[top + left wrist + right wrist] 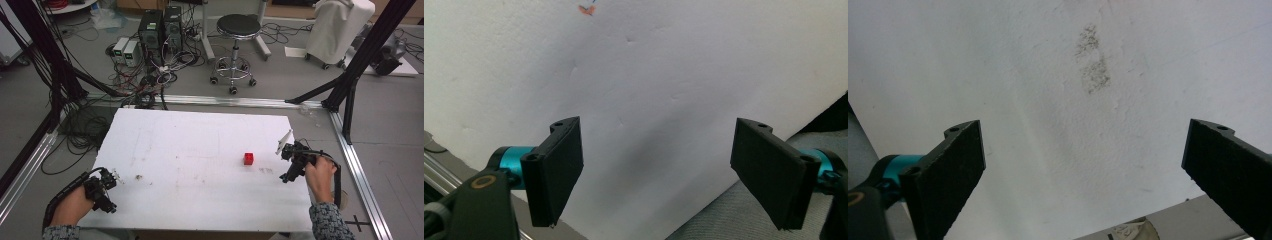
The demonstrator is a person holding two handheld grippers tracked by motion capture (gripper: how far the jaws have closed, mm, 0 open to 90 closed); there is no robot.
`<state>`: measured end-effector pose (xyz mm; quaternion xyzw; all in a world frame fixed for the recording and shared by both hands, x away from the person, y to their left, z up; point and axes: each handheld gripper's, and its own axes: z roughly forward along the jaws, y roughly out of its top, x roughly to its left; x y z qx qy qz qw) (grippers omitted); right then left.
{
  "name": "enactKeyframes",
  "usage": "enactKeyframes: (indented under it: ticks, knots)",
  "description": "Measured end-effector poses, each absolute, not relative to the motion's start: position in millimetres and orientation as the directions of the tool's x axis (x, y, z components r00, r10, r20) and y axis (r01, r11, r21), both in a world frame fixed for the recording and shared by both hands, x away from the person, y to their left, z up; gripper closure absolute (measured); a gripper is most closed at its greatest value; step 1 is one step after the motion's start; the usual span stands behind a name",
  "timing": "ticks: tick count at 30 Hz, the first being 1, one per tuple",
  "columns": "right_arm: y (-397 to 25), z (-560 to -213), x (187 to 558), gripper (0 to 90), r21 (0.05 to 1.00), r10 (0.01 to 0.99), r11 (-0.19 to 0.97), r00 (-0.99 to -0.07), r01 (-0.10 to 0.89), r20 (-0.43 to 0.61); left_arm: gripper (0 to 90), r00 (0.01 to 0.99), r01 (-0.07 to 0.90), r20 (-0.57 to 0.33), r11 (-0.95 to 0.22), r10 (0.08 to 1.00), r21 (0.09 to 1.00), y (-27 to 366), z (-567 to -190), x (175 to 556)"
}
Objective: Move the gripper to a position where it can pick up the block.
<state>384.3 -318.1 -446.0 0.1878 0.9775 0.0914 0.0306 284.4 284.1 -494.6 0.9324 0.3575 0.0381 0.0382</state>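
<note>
A small red block (248,158) sits on the white table (200,150), right of centre. My right gripper (292,165) is held over the table's right edge, a short way right of the block, and its jaws stand wide apart over bare white surface (1083,170). My left gripper (102,190) hovers at the table's front-left corner, far from the block. Its jaws are also spread wide (656,170) with nothing between them.
A grey smudge (1091,60) marks the table just ahead of the right gripper. A small brownish speck (138,177) lies near the left gripper. Beyond the table are a black stool (235,45), computer boxes (160,30) with tangled cables, and black frame legs (350,80).
</note>
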Motion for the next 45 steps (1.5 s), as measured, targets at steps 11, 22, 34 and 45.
enactKeyframes:
  ticks: [11,22,34,45]
  knots:
    - [-309.3,-430.3,411.4,2.9,0.163,0.314,0.939,-0.949,0.303,-0.039,21.3,0.734,0.672,0.034,-0.732,0.679,0.11,284.2,-494.6,284.5]
    - [-289.3,-423.5,430.9,2.9,0.126,0.244,0.964,-0.968,0.236,-0.056,21.3,0.738,0.667,0.036,-0.737,0.673,0.11,284.6,-494.1,285.3]
    - [-260.4,-423.7,442.5,2.9,0.092,0.126,0.989,-0.988,0.118,-0.086,21.3,0.743,0.662,0.03,-0.74,0.669,0.116,283.3,-492.8,285.2]
    - [-239.1,-438.1,452.9,2.9,0.089,0.087,0.993,-0.994,0.08,-0.074,21.4,0.737,0.667,0.029,-0.734,0.675,0.125,284.7,-491.3,285.0]
